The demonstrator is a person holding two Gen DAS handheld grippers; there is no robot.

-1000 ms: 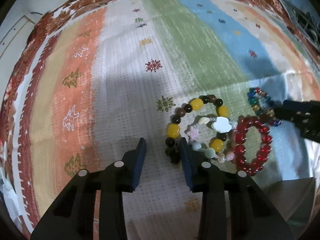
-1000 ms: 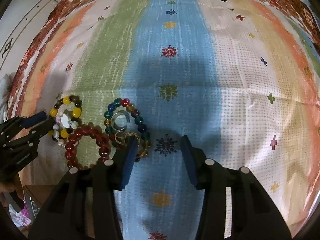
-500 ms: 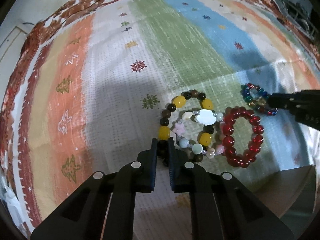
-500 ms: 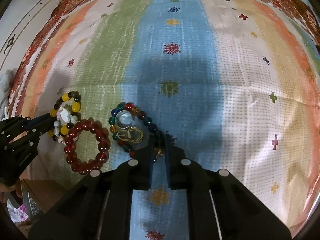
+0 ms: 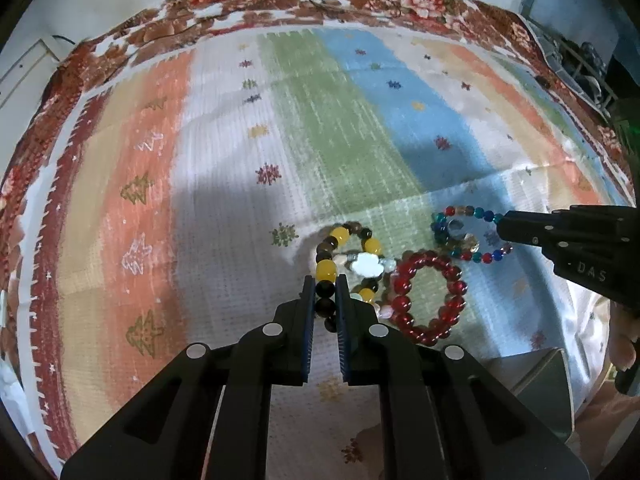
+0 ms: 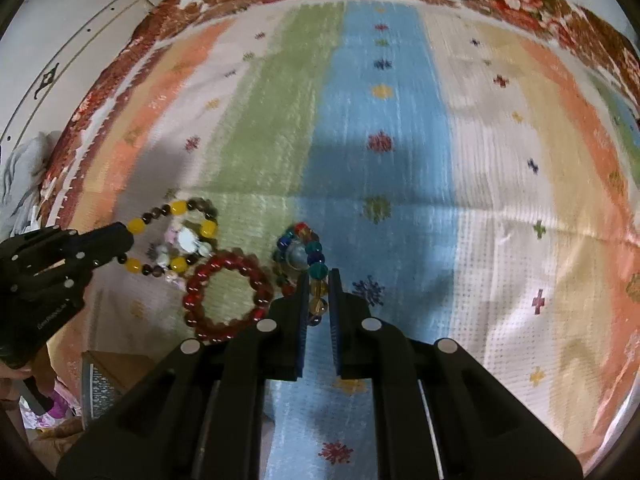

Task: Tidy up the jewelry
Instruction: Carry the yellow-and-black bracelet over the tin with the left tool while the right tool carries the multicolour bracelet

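The left gripper is pinched nearly closed on the near dark beads of the yellow-and-brown bracelet, which lies on the striped cloth just left of the red bracelet. The right gripper is likewise clamped on the amber beads of the multicoloured bracelet, just right of the red one, with a pale charm bracelet inside the yellow loop.

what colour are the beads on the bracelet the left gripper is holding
Yellow and dark brown-black beads on the bracelet, clamped in the left gripper; clearest in the left wrist view.
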